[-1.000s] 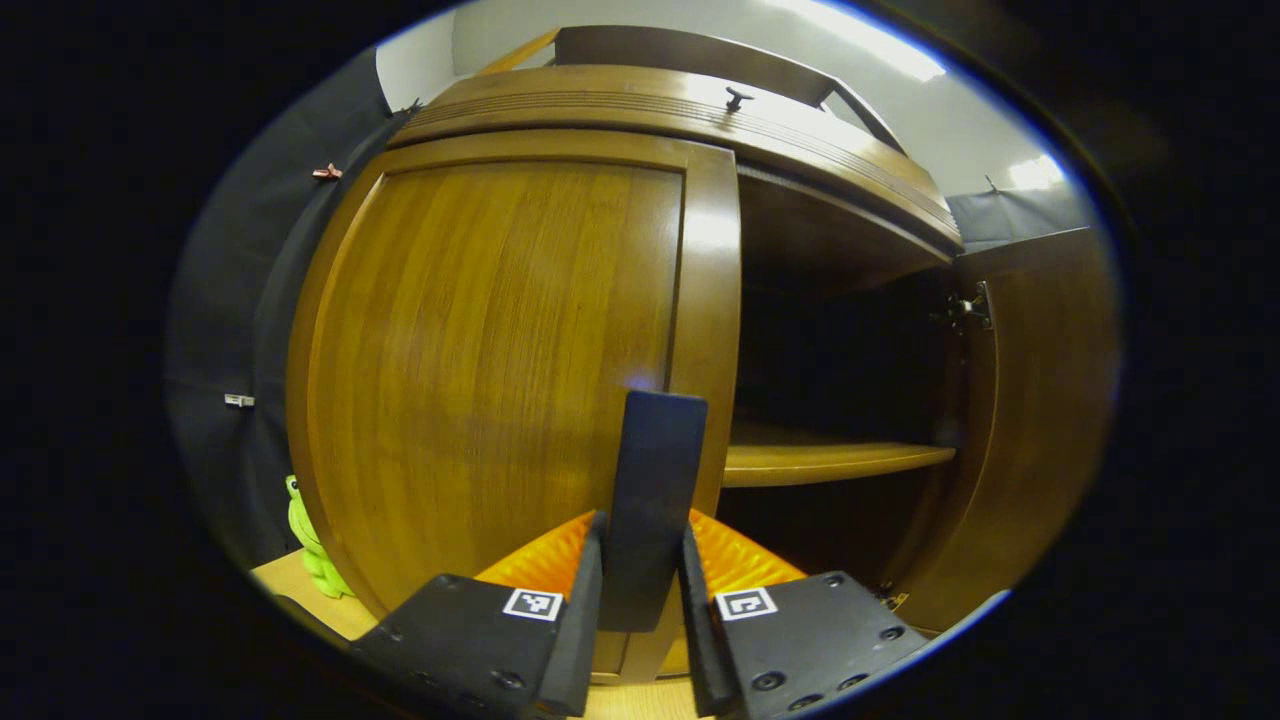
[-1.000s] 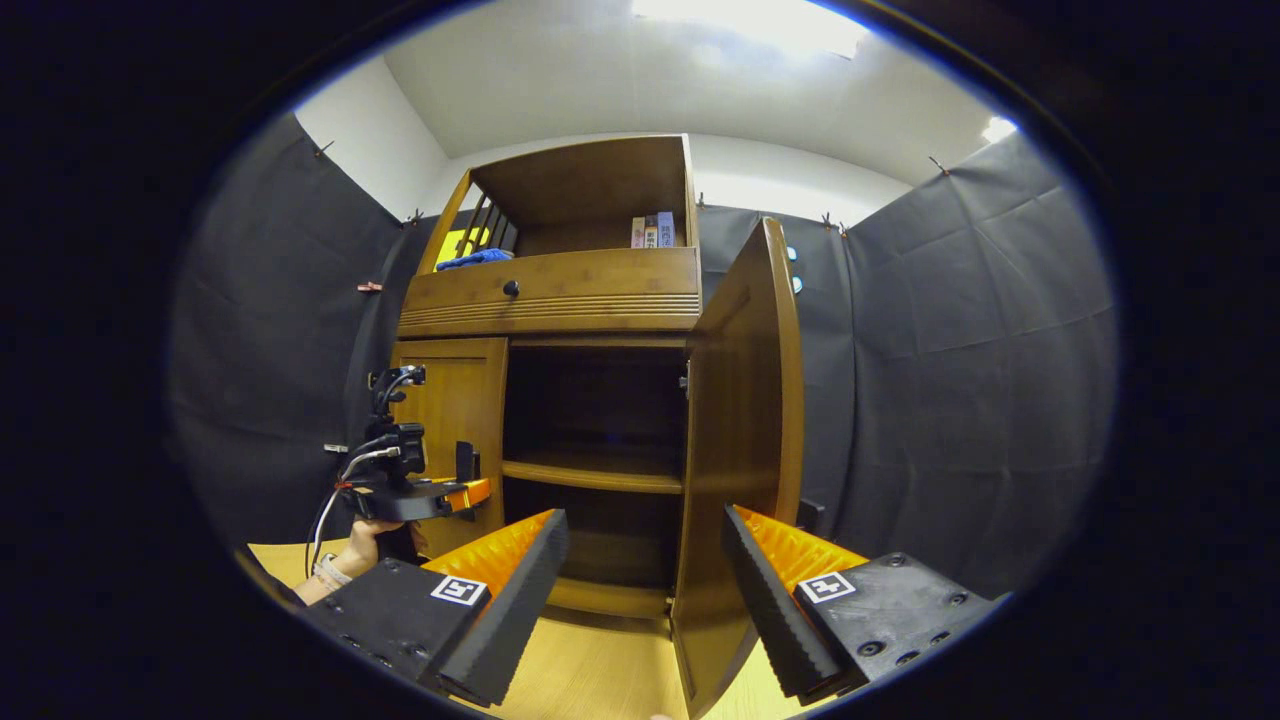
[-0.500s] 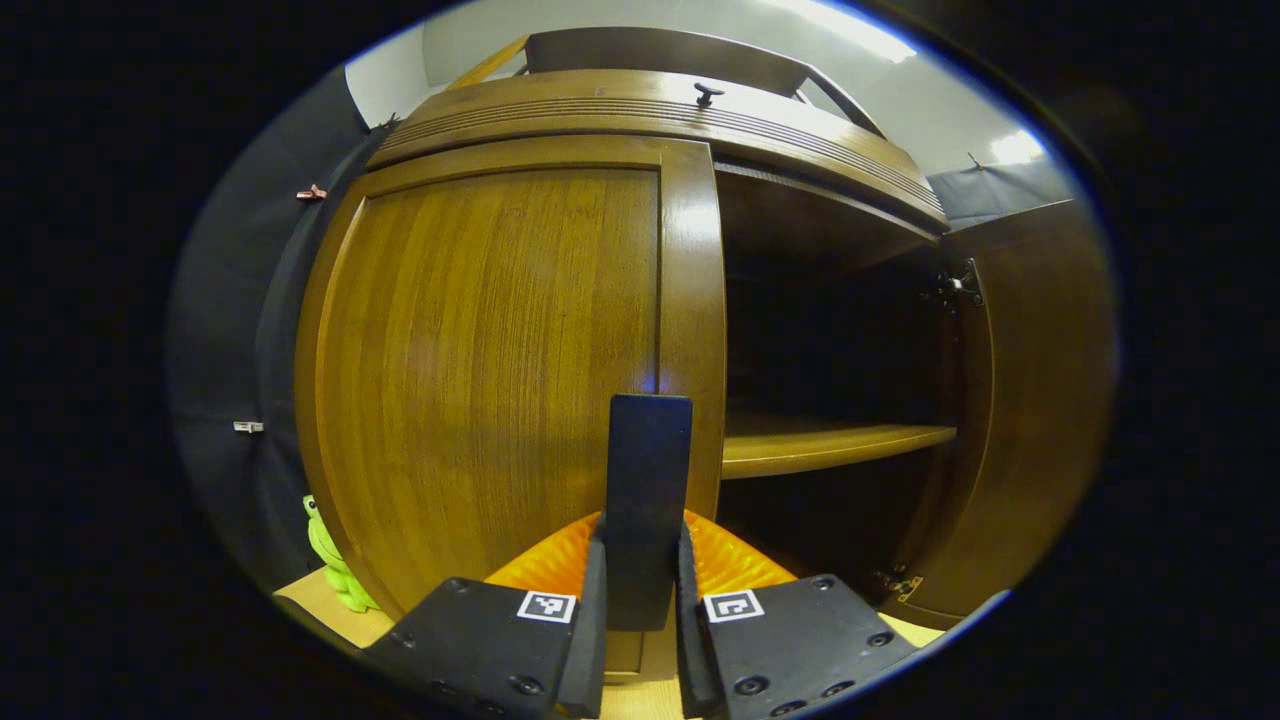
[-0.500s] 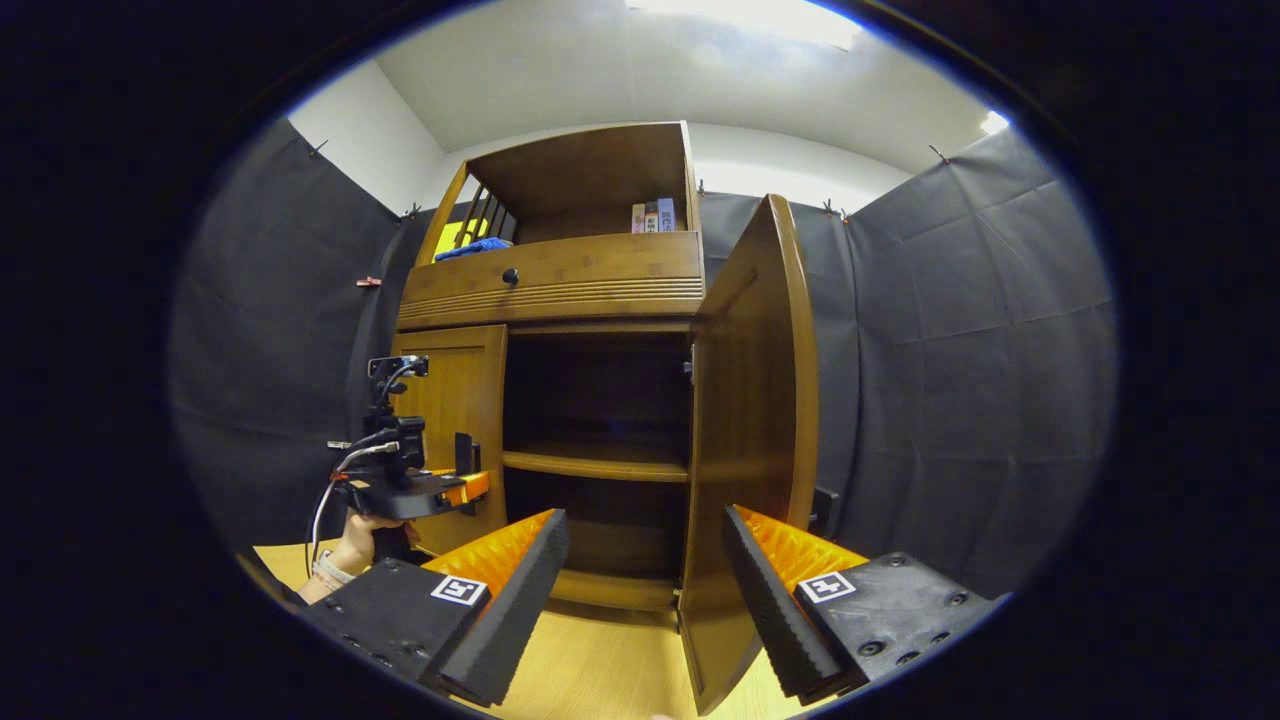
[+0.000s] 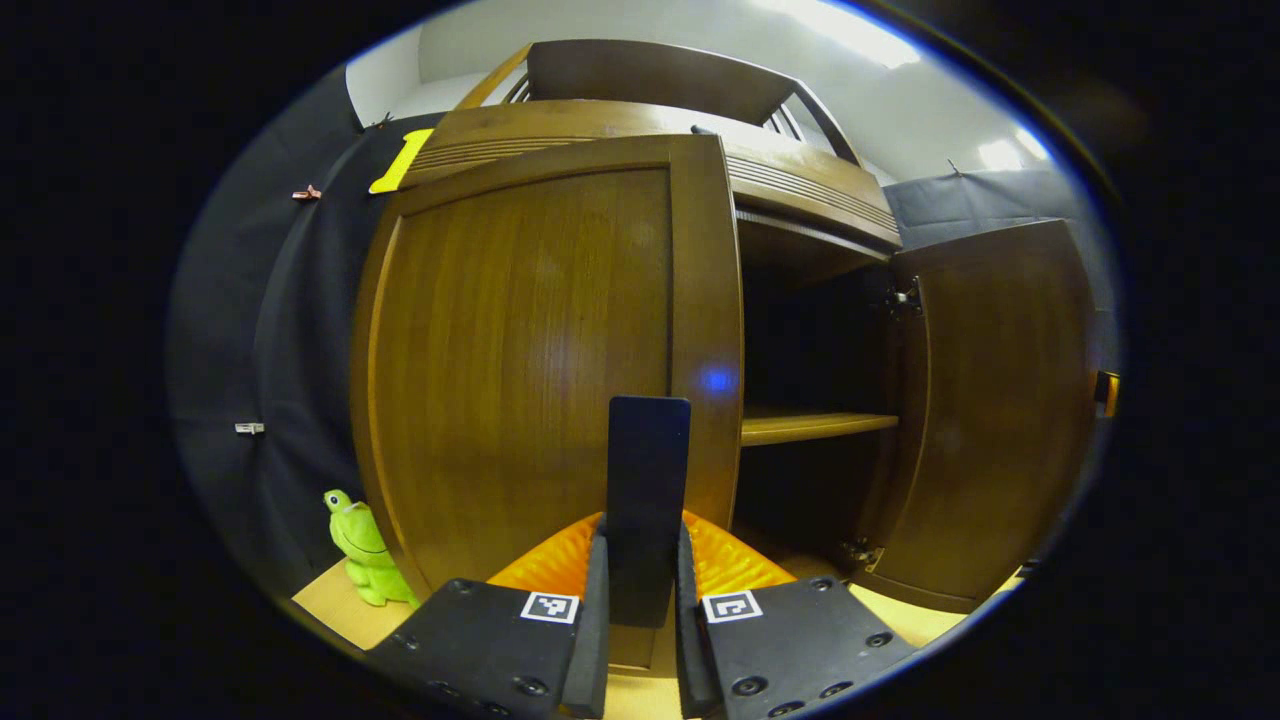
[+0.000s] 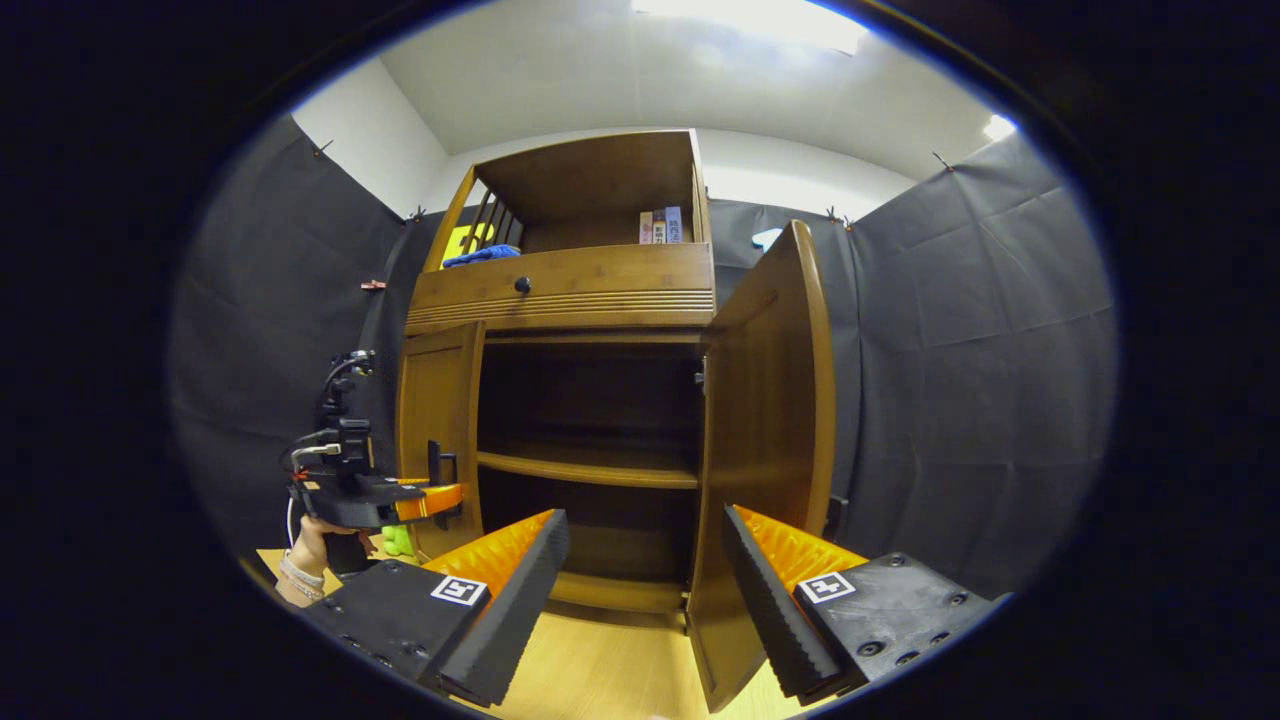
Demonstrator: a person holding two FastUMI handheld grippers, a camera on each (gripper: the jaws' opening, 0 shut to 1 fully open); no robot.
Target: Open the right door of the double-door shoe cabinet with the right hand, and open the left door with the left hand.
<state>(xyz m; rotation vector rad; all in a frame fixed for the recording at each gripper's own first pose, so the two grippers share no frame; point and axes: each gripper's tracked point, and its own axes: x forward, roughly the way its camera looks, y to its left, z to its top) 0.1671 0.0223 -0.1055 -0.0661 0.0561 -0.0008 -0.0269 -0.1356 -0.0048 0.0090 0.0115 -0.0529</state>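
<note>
**Left door ajar in clenched tongs, right door wide open**

In the left gripper view, a green frog toy (image 5: 365,548) sits on the pale wooden floor (image 5: 330,608) at the cabinet's left foot, before the black cloth wall (image 5: 250,330). The left tongs (image 5: 640,610) are clenched on the flat black handle (image 5: 647,500) of the left door (image 5: 530,360), both fingers pressing its sides; that door stands partly swung out from the shoe cabinet (image 5: 800,190). Right of it lies the dark interior with one shelf (image 5: 815,425), then the right door (image 5: 1000,410), fully open on its hinges.

In the right gripper view, a hand (image 6: 310,545) holds the left tongs (image 6: 440,495) at the left door (image 6: 437,420), which is slightly ajar. The right tongs (image 6: 645,590) are released, fingers spread, gripping nothing, near the open right door (image 6: 765,450) without touching it. Above the doors sit a drawer with a dark knob (image 6: 521,285) and an open top shelf with books (image 6: 660,225) and a blue cloth (image 6: 480,256). Overhead is a white ceiling with a bright light (image 6: 750,15).
</note>
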